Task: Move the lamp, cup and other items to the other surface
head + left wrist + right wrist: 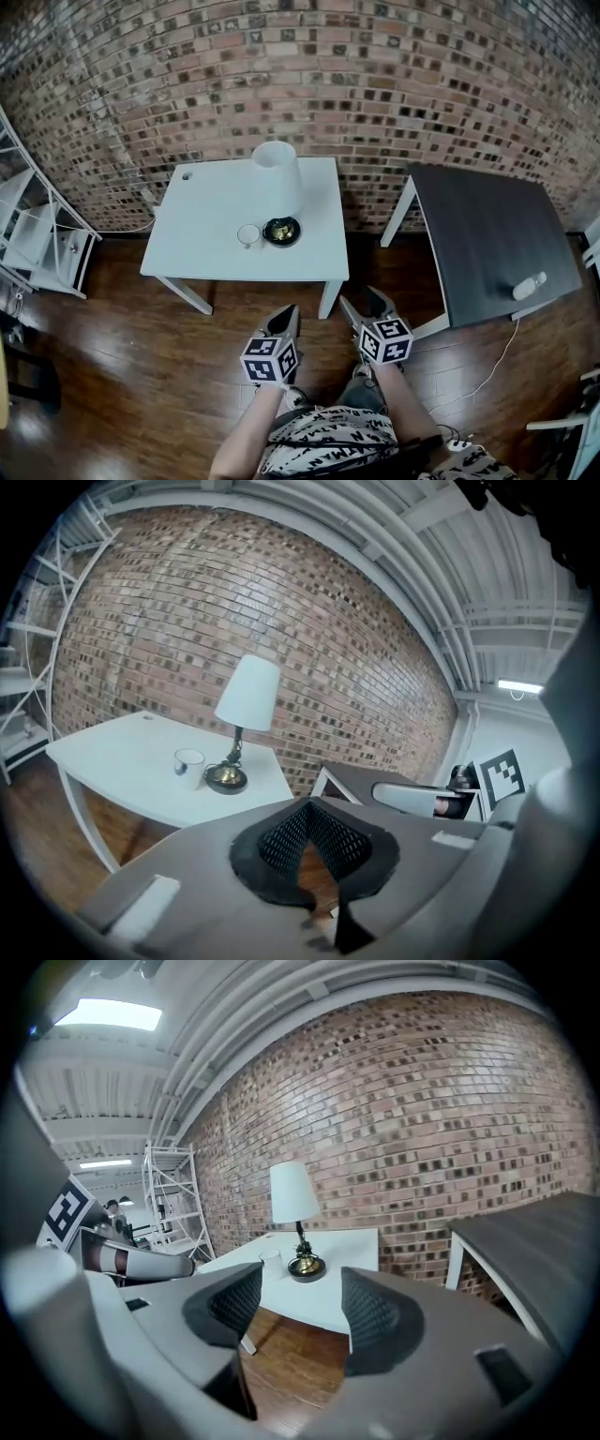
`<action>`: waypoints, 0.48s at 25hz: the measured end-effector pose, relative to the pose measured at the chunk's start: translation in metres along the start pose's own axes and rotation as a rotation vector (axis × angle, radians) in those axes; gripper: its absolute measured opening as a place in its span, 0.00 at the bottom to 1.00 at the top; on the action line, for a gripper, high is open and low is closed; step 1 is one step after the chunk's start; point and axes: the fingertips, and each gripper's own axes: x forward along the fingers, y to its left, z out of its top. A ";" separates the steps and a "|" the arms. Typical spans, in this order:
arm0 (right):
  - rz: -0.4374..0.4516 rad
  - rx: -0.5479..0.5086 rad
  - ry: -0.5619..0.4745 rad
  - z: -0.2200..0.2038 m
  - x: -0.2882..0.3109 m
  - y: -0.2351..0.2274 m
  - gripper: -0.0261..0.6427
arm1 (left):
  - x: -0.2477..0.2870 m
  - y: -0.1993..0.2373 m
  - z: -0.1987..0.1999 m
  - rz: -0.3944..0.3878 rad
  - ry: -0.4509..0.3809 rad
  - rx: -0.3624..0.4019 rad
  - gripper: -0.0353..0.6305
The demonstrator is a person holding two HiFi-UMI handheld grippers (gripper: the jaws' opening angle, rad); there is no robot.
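Note:
A lamp with a white shade (277, 176) and a dark round base stands on the white table (202, 253). A small white cup (248, 234) sits just left of the base. The dark grey table (487, 234) stands to the right. Both grippers hang over the wooden floor, short of the white table's front edge. My left gripper (286, 321) is shut with nothing in it; its pads meet at the tip (311, 803). My right gripper (366, 305) is open and empty, and the lamp (292, 1206) and cup (270, 1260) show far off between its jaws.
A white oblong object (530, 285) lies near the dark table's front right edge. A white metal shelf frame (37, 234) stands at the left against the brick wall. A white cable (487, 370) trails across the floor at the right.

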 end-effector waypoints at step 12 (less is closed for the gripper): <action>0.112 -0.081 0.028 0.022 0.154 0.034 0.45 | 0.022 0.078 0.044 0.106 -0.053 0.020 0.06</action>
